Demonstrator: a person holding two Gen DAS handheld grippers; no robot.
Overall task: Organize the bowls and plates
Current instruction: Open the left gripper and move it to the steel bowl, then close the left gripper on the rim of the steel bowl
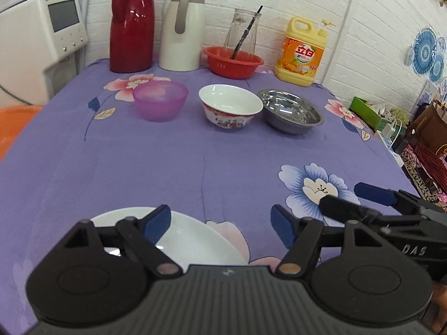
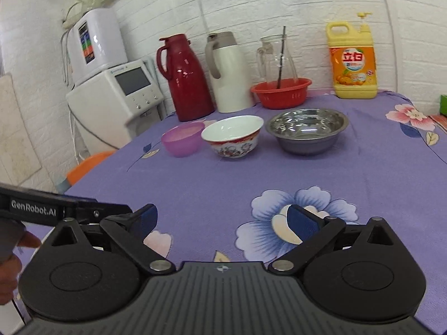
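Three bowls stand in a row at the far side of the purple flowered cloth: a purple plastic bowl [image 1: 160, 100] [image 2: 183, 139], a white ceramic bowl with a red pattern [image 1: 230, 106] [image 2: 233, 136] and a steel bowl [image 1: 292, 110] [image 2: 307, 129]. A white plate [image 1: 195, 240] lies near the front edge, partly under my left gripper [image 1: 220, 226], which is open and holds nothing. To its right my right gripper [image 1: 352, 199] [image 2: 223, 222] hovers over a blue flower print, open and empty. Both grippers are well short of the bowls.
Along the back wall stand a red thermos [image 1: 131, 25], a white thermos [image 1: 184, 28], a glass pitcher in a red basin [image 1: 233, 61] and a yellow detergent bottle [image 1: 303, 53]. A water dispenser [image 2: 117, 95] and an orange stool [image 1: 14, 125] are left of the table; boxes and bags [image 1: 405, 128] crowd the right.
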